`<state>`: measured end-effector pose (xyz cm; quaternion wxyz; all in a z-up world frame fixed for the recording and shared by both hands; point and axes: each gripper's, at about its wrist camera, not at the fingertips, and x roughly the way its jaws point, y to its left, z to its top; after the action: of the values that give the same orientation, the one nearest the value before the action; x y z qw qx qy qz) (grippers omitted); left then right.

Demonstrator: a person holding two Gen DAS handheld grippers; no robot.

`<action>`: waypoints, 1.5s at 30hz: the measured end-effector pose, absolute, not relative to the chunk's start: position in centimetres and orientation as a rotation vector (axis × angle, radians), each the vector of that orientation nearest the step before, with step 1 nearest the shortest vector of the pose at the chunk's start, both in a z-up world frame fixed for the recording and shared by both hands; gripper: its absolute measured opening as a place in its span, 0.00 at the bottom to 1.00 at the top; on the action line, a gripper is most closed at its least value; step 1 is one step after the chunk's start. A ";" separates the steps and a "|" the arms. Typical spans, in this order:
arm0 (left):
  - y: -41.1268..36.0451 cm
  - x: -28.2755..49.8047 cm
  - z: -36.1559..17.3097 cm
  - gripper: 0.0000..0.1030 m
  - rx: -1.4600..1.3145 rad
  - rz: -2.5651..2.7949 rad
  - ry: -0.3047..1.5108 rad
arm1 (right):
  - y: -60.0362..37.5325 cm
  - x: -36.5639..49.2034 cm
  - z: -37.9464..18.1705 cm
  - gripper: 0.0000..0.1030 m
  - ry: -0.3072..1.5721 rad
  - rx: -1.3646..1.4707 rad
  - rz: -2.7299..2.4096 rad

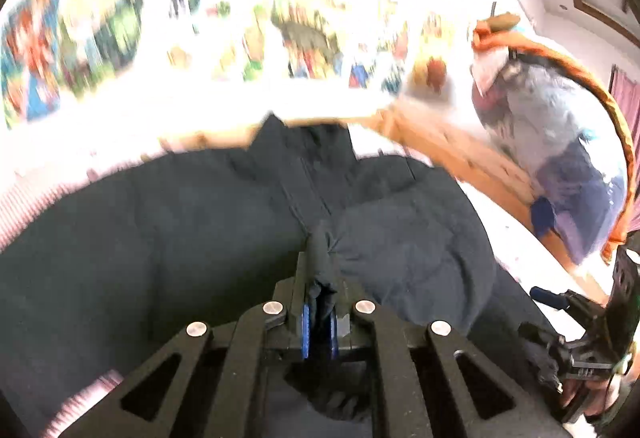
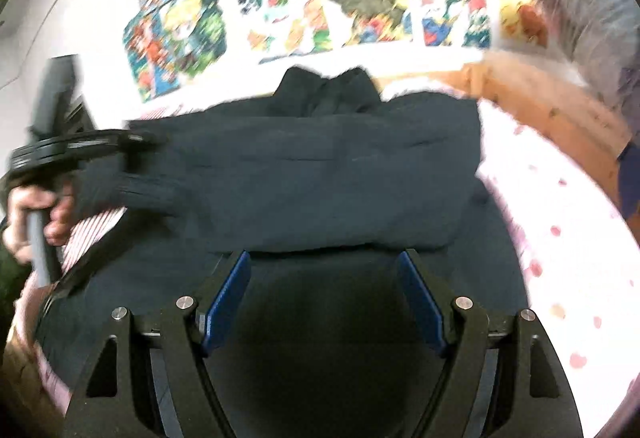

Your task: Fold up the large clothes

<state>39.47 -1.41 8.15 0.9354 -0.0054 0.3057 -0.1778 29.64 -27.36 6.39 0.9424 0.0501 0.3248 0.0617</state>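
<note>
Left gripper (image 1: 320,302): we have its jaws pinched tight on a bunched fold of the jacket (image 1: 200,230), the cloth squeezed between the blue pads; we hold a small fold so that side can be lifted and carried over.
Right gripper (image 2: 324,298): we keep its jaws wide apart with nothing between the pads (image 2: 228,298); it hangs just above the near edge of the jacket, which we judge frees it to take a new hold.
Jacket: dark and padded, it lies directly ahead of both grippers, spread over the bed (image 2: 560,238), its collar at the far end. Ahead of the right gripper one layer already lies doubled across the body, so we judge the fold partly made.
Cuff (image 2: 144,190): the ribbed end of a sleeve hangs to the left of the right gripper, beside the left tool and the hand (image 2: 36,222) on its grip.
Bed: the pink spotted sheet shows to the right of the right gripper; it is the flat surface we fold on.
Beyond: a wooden bed frame (image 1: 460,154), a bag (image 1: 560,142) of clothes to the far right, and bright posters (image 2: 360,10) on the wall, all blurred.
</note>
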 end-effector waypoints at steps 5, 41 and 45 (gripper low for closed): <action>1.6 41.1 9.3 0.06 0.078 -0.210 0.562 | -26.9 35.9 7.3 0.74 0.639 0.056 0.086; 11.2 40.0 2.7 0.85 -0.136 -0.082 0.726 | -19.4 45.4 2.3 0.88 0.821 -0.043 0.121; 14.3 35.9 3.6 0.85 -0.246 -0.041 0.765 | -15.7 44.2 4.0 0.88 0.815 -0.067 0.215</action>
<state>35.89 14.28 3.60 0.9201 -0.1198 0.3725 -0.0199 44.25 -15.70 3.99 0.9120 -0.0324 0.3954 0.1043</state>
